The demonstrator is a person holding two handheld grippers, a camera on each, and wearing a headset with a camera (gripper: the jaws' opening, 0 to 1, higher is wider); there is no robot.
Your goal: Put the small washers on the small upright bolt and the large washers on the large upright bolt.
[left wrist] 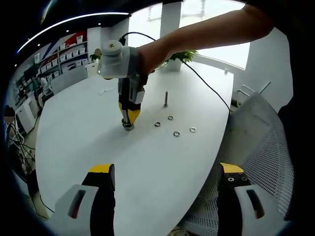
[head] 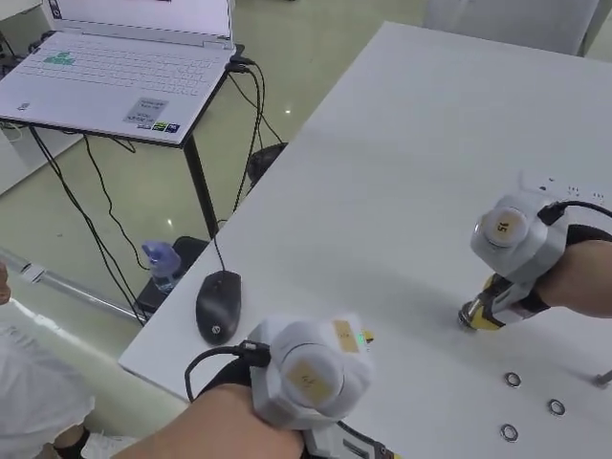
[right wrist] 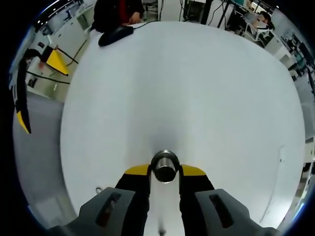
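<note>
My right gripper [head: 475,318] points down at the white table [head: 402,172], shut on a large metal bolt [right wrist: 165,167] whose end rests on the tabletop. From the left gripper view the same bolt [left wrist: 128,126] stands under the right gripper [left wrist: 128,120]. A thin small bolt [left wrist: 166,98] stands upright just beyond it. Several loose washers [left wrist: 176,133] lie flat to its right, three of them near the front edge [head: 513,380]. My left gripper [left wrist: 166,169] hangs open and empty above the table, well short of the washers.
A black mouse [head: 218,304] lies at the table's left corner. Left of the table a laptop [head: 115,76] sits on a stand with cables hanging, and a bottle [head: 164,263] stands on the floor. A mesh chair [left wrist: 261,147] is beside the table.
</note>
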